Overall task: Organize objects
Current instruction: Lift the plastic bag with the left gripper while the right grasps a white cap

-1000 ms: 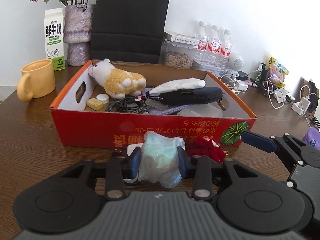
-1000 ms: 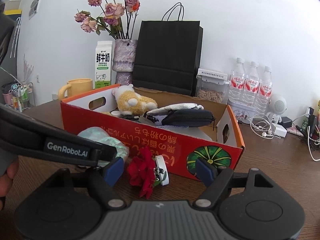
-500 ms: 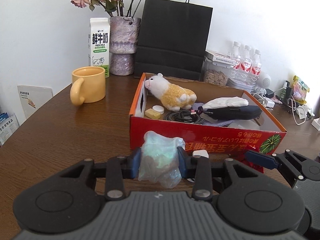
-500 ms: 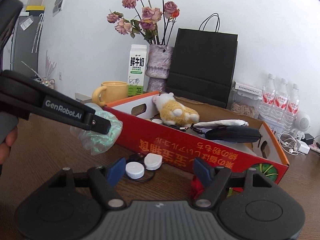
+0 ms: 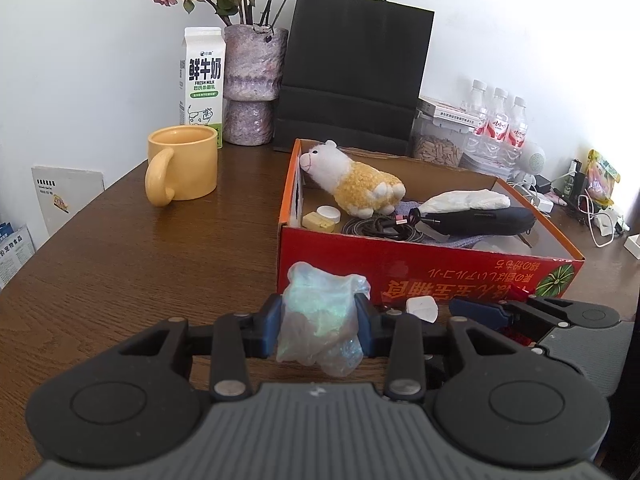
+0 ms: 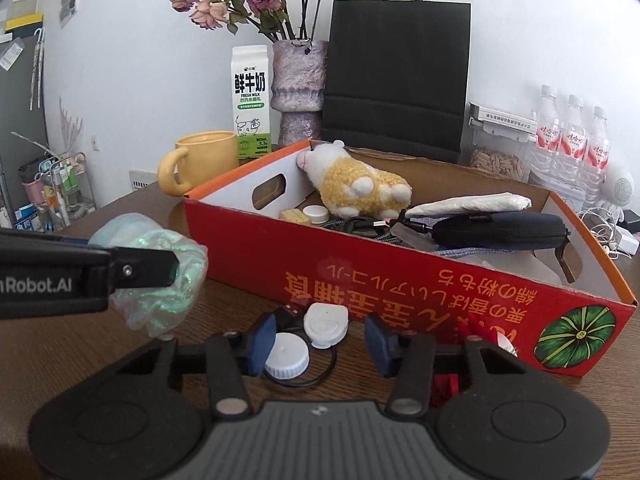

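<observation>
A: Which step is in hand?

B: Gathering loose items for the red cardboard box [image 6: 400, 280]. The left gripper [image 5: 319, 322] is clamped on a crumpled iridescent plastic bag [image 5: 320, 316], carried above the wooden table [image 5: 140, 260] just beside the box's left front corner. The right gripper [image 6: 320, 338] has just been closing its jaws, now at a middling gap, around a white cap [image 6: 287, 356] and a white clip-like piece [image 6: 326, 325] lying on the table before the box. Its pads do not seem to press on either yet.

A: And the next move?

B: Likely closing the right jaws on one white piece alone, since the two touch, then lifting both loads over the box wall, clear of the plush alpaca [image 6: 356, 184] and black pouch [image 6: 496, 230] inside.

A: What does one view add?

B: The right wrist view shows the cap, a thin black loop beneath it, and the bag hanging free from the side. The left wrist view hides the cap but shows the bag squeezed squarely between both pads.
</observation>
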A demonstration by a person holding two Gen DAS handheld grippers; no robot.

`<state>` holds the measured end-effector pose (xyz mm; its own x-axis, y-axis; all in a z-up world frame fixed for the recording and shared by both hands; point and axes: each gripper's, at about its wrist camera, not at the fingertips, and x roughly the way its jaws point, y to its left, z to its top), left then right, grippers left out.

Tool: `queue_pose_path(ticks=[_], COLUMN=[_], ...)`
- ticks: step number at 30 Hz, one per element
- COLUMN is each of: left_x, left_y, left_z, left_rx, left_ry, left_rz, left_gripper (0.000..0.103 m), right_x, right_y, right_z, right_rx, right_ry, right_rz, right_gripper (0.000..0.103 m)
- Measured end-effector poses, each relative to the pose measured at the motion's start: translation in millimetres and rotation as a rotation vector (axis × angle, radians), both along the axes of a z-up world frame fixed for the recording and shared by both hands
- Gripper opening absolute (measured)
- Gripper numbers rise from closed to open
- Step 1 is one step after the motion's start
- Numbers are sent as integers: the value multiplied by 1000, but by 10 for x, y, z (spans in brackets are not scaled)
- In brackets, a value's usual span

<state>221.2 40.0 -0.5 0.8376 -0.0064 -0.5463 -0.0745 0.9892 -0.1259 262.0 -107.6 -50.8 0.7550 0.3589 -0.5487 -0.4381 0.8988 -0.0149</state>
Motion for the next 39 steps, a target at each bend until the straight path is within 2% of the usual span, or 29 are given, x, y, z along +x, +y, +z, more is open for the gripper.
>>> queue_pose_path(ticks=[3, 5, 8, 10, 12, 20, 21, 22, 24, 29, 32, 33, 35, 36, 39], left_x=[26, 34, 34, 25, 15, -55, -64, -72, -81, -81, -82, -82, -90, -93, -102], left_y=[18, 29, 32, 34, 34, 45, 46, 49, 53, 68, 76, 79, 76, 73, 62], left_z=[-23, -37, -49, -47, -37, 13, 18, 21, 27, 28, 25, 26, 28, 30, 32], left_rx=[-5, -8, -10, -10, -11, -2, -2, -2, 0, 3, 5, 5, 4, 4, 8], left_ry=[5, 8, 11, 10, 8, -4, -5, -6, -6, -5, -3, -3, -5, -5, -6], left_rz=[-4, -5, -5, -3, -4, 6, 7, 7, 9, 9, 10, 11, 12, 12, 10], left_gripper=[39, 39, 39, 39, 39, 39, 39, 39, 39, 39, 39, 39, 39, 39, 39], right_x=[44, 65, 90, 90, 89, 20, 17, 22, 38, 126, 152, 147, 127, 119, 104], right_y=[51, 73, 73, 73, 65, 10, 11, 14, 24, 98, 135, 138, 134, 128, 98], right_z=[-28, -28, -26, -23, -25, 34, 32, 27, 20, 9, -12, -10, -14, -12, -1], right_rx=[-11, -11, -1, 3, 5, 33, 33, 33, 34, 41, 30, 31, 29, 30, 46], right_ry=[13, 12, 20, 22, 28, -2, 2, 8, 16, 48, 55, 55, 50, 48, 46], right_rz=[-16, -21, -25, -22, -22, -21, -19, -23, -32, -45, -53, -48, -43, -41, -38], right_gripper=[45, 40, 28, 13, 9, 6, 10, 21, 34, 34, 31, 23, 16, 9, 6])
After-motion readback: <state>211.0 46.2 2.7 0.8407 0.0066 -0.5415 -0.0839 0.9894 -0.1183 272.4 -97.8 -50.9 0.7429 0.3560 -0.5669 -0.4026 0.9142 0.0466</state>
